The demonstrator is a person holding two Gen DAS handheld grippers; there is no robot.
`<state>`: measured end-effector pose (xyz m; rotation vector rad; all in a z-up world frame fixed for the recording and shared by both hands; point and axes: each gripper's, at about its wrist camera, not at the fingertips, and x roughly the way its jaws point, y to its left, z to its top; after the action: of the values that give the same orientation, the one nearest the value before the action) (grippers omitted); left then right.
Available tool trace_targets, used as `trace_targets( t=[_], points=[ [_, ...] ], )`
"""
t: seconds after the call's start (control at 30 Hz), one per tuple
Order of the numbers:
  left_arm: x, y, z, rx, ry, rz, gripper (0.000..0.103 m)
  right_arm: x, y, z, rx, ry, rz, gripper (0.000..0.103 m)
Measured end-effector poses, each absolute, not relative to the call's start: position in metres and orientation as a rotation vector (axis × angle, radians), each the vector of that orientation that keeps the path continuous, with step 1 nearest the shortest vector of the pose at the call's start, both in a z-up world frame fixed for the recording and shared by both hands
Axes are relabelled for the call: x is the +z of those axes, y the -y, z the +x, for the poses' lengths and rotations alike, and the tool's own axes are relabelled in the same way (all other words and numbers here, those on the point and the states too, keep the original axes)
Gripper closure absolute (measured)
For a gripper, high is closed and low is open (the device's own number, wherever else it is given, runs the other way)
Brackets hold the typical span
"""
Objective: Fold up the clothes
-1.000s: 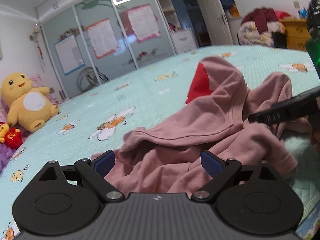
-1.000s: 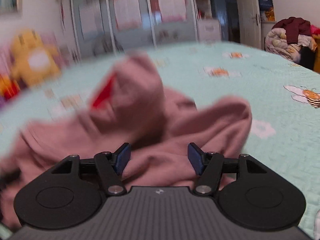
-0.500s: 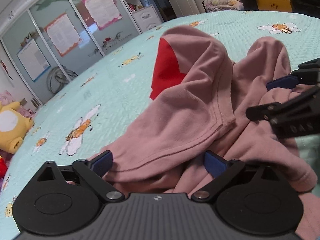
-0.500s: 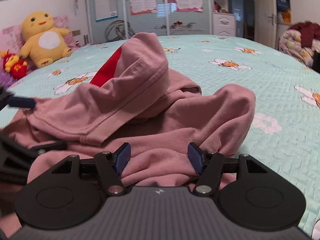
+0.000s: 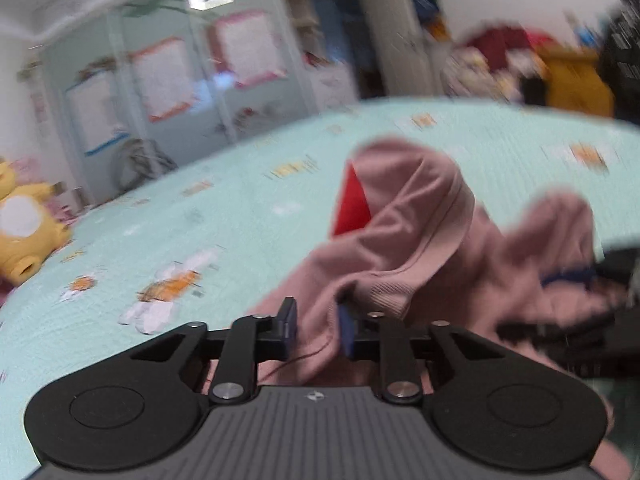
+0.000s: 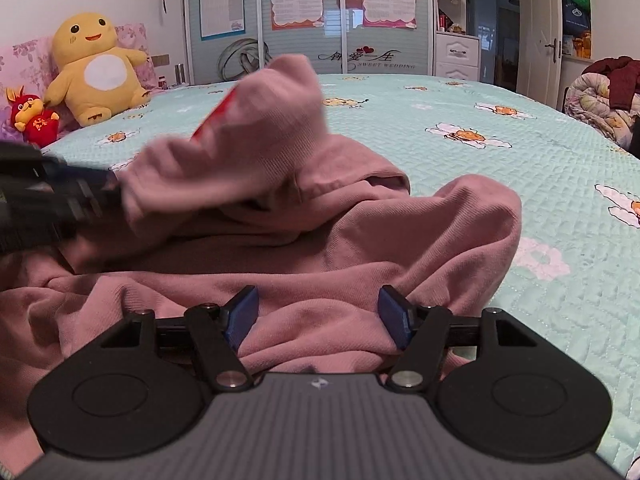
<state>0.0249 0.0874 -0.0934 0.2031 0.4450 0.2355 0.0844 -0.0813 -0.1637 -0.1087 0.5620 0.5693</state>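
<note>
A crumpled pink hoodie [image 5: 420, 220] with a red hood lining [image 5: 350, 208] lies on the bed. My left gripper [image 5: 317, 326] has its jaws closing on a fold of the hoodie's hem, and the blue pads pinch the cloth. From the right wrist view it shows blurred at the left [image 6: 60, 196], holding the hoodie [image 6: 360, 240] by that edge. My right gripper [image 6: 319, 316] rests low on the near part of the garment. Its jaws are opening, with a bunch of cloth lying between the pads, which do not press on it.
The bed's mint quilt [image 6: 520, 140] with bee prints spreads all around the garment. A yellow plush toy [image 6: 96, 68] and a small red one [image 6: 34, 122] sit at the head. Wardrobe doors [image 6: 304, 20] stand behind, and a heap of bedding [image 6: 600, 96] lies at the right.
The left gripper's jaws went from wide apart to narrow, pinching the hem. It moved with the cloth, and the hood section has shifted and lifted. The right gripper stayed in place.
</note>
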Motion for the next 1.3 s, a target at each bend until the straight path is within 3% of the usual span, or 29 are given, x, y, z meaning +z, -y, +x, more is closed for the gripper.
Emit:
trace_targets(
  t=[0.23, 0.3, 0.37, 0.4, 0.73, 0.9, 0.93, 1.0, 1.07, 1.23, 1.3],
  points=[
    [-0.098, -0.113, 0.002, 0.334, -0.458, 0.100, 0.081, -0.166, 0.082, 0.083, 0.569, -0.557, -0.112, 0.036],
    [-0.104, -0.106, 0.001, 0.316, -0.477, 0.112, 0.062, -0.166, 0.082, 0.083, 0.570, -0.555, -0.112, 0.036],
    [-0.108, -0.098, 0.002, 0.301, -0.493, 0.129, 0.024, -0.166, 0.082, 0.083, 0.570, -0.553, -0.112, 0.036],
    [-0.110, -0.095, 0.005, 0.295, -0.501, 0.143, 0.020, -0.166, 0.083, 0.083, 0.570, -0.552, -0.111, 0.036],
    [-0.138, -0.076, 0.036, 0.224, -0.622, 0.361, 0.018, -0.166, 0.081, 0.085, 0.574, -0.550, -0.117, 0.034],
    [-0.144, -0.085, 0.039, 0.240, -0.626, 0.337, 0.017, -0.166, 0.077, 0.085, 0.574, -0.550, -0.133, 0.032],
    [-0.143, -0.086, 0.038, 0.246, -0.606, 0.333, 0.020, -0.166, 0.077, 0.085, 0.575, -0.550, -0.132, 0.031],
    [-0.138, -0.091, 0.030, 0.260, -0.553, 0.304, 0.036, -0.166, 0.077, 0.086, 0.577, -0.552, -0.129, 0.031],
    [-0.133, -0.097, 0.025, 0.297, -0.509, 0.261, 0.071, -0.166, 0.077, 0.086, 0.578, -0.553, -0.127, 0.031],
    [-0.113, -0.110, -0.008, 0.328, -0.408, 0.175, 0.085, -0.168, 0.076, 0.086, 0.576, -0.552, -0.133, 0.030],
    [-0.107, -0.107, -0.024, 0.316, -0.386, 0.169, 0.086, -0.169, 0.076, 0.086, 0.575, -0.552, -0.134, 0.030]
  ],
)
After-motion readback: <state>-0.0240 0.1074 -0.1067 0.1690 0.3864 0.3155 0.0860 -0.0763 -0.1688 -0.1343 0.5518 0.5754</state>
